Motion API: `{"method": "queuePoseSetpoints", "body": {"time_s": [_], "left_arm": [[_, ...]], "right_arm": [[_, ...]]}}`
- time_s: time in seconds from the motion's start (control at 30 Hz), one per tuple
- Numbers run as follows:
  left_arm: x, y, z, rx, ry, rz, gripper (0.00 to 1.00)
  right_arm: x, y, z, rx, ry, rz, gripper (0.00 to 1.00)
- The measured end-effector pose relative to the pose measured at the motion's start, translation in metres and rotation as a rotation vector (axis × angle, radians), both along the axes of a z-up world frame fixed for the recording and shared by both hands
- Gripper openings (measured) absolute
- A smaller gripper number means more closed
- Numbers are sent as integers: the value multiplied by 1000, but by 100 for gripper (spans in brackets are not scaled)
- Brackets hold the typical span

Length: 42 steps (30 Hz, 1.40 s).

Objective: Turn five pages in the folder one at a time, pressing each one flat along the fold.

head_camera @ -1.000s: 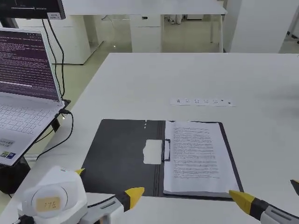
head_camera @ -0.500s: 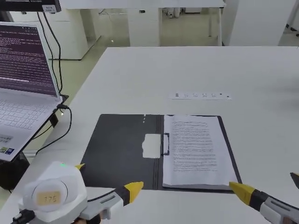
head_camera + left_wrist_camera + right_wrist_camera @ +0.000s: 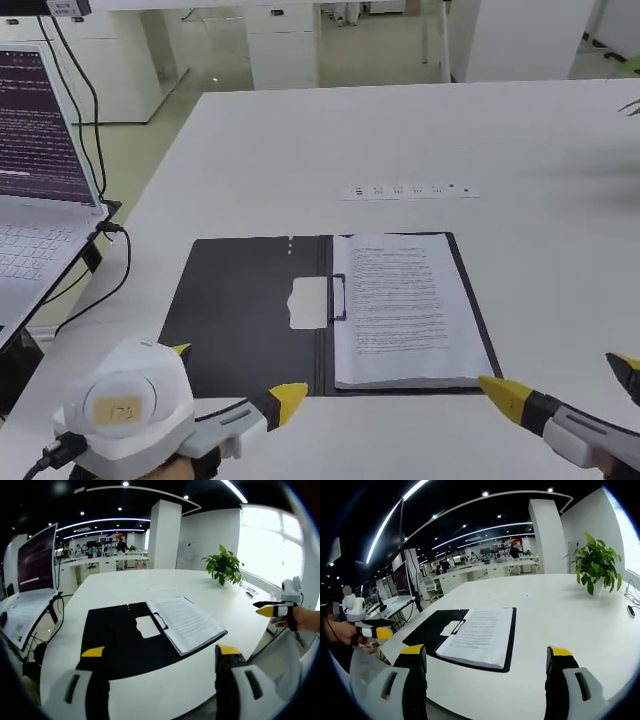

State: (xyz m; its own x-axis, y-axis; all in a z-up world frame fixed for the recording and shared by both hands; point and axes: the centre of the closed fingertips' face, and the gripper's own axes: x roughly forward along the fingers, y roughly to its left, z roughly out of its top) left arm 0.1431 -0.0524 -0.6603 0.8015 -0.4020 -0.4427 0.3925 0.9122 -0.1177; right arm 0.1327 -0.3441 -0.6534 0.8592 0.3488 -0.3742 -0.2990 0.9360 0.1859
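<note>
L gripper: white rounded housing w/ round front face.
Sticker: tan, on that face; digits too small to read.
Cable: black, at housing rear.
L jaws: grey-white, black band, yellow tips; a dark slot in each.
R gripper: grey-white jaws, black band, yellow tips, slotted alike.

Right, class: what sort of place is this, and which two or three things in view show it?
Probably an open-plan office or lab: a large white worktable with an open laptop, rows of desks under ceiling strip lights, and a potted plant.
</note>
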Motion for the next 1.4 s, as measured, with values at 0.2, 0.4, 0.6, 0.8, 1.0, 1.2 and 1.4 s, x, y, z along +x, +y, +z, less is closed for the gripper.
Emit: {"method": "queuePoseSetpoints", "body": {"time_s": [0.2,0.4,0.6,0.8,1.0,1.2,1.4], "left_arm": [[9,-24,-10,8,15,-67,85],[18,-48,-17,14,23,-126,83],[27,-70,-23,26,26,-186,83],[32,-89,-27,31,33,-236,83],[38,-109,-30,33,35,-282,82],[46,-133,-35,36,31,-330,81],[58,-159,-45,28,28,-362,78]], "right_arm": [[-5,0,-1,6,3,-16,99],[-8,-1,-2,13,2,-34,99],[-12,-2,-2,16,4,-52,99],[-16,-3,-2,26,4,-72,99],[-20,-3,-1,29,4,-83,99],[-22,-2,0,28,-5,-96,98],[-24,-5,0,40,-6,-118,98]]}}
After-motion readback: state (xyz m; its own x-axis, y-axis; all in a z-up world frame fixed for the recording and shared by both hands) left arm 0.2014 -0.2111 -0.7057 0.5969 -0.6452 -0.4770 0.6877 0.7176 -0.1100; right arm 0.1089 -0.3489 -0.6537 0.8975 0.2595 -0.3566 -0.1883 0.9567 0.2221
